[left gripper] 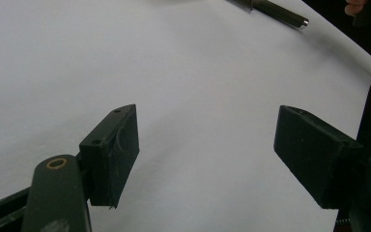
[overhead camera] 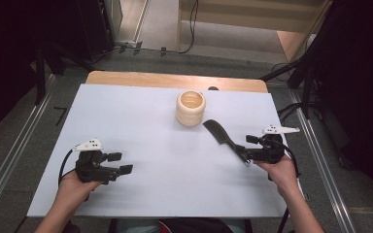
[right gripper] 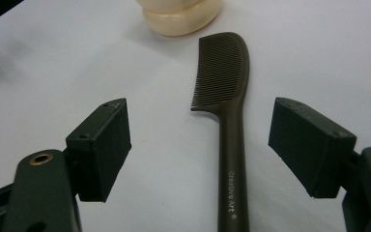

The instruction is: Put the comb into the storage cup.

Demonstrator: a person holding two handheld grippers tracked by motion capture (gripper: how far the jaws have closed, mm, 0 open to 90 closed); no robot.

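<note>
Our left claw (overhead camera: 125, 163) and right claw (overhead camera: 250, 147) are matte black, each with two blocky rectangular pads (right gripper: 101, 149) on rounded arms with brass-ringed screw holes. A pale grey three-cornered plate (overhead camera: 89, 144) tops each, black cables (overhead camera: 64, 164) trail back, and our forearms are bare.

Matt dark plastic comb (right gripper: 229, 121), smooth cream ribbed holder (overhead camera: 191, 108) with a slight sheen, matt white tabletop (overhead camera: 150, 126).

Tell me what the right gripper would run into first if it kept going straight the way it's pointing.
The right gripper, jaws open, points along the dark comb lying between them; it would likely meet the comb's handle first, with the cream ribbed cup beyond.
</note>
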